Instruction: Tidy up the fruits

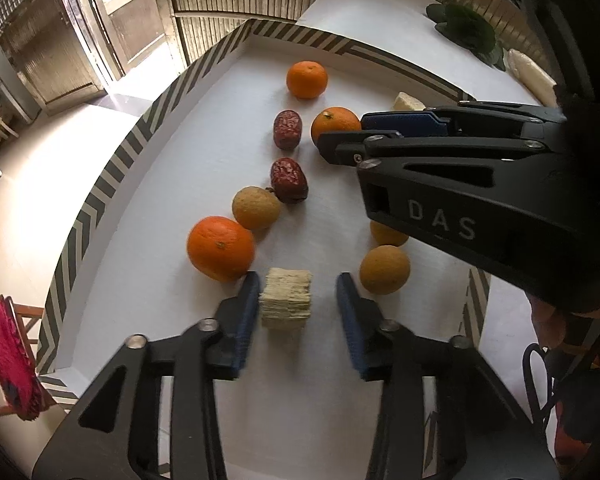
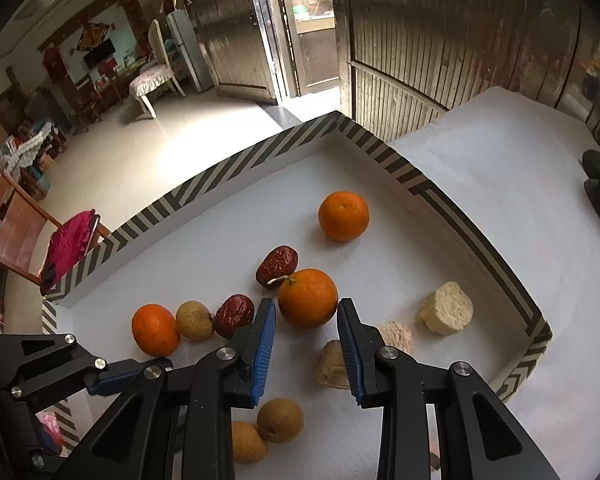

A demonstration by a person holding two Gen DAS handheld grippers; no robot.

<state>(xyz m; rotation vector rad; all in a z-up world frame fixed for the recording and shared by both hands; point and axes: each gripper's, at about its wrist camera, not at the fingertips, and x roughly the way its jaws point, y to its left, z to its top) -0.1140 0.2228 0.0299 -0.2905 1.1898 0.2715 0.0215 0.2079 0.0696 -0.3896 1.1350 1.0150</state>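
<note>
A white tray (image 1: 112,184) with a striped rim sits on the tabletop (image 2: 500,184) and holds all the fruit. The left claw (image 1: 298,312) stands apart around a pale layered biscuit block (image 1: 286,298); its left pad is right against the block, its right pad clear of it. Just left of the block lies a large orange (image 1: 221,249), and behind that a longan (image 1: 256,207) and two red dates (image 1: 289,180). The right claw (image 2: 306,334) straddles a stemmed orange (image 2: 308,298), its pads beside the fruit; I cannot tell whether they press on it. Past that orange, toward the tray's far corner, lies another orange (image 2: 343,215). Two longans (image 2: 280,420) rest below the right claw.
</note>
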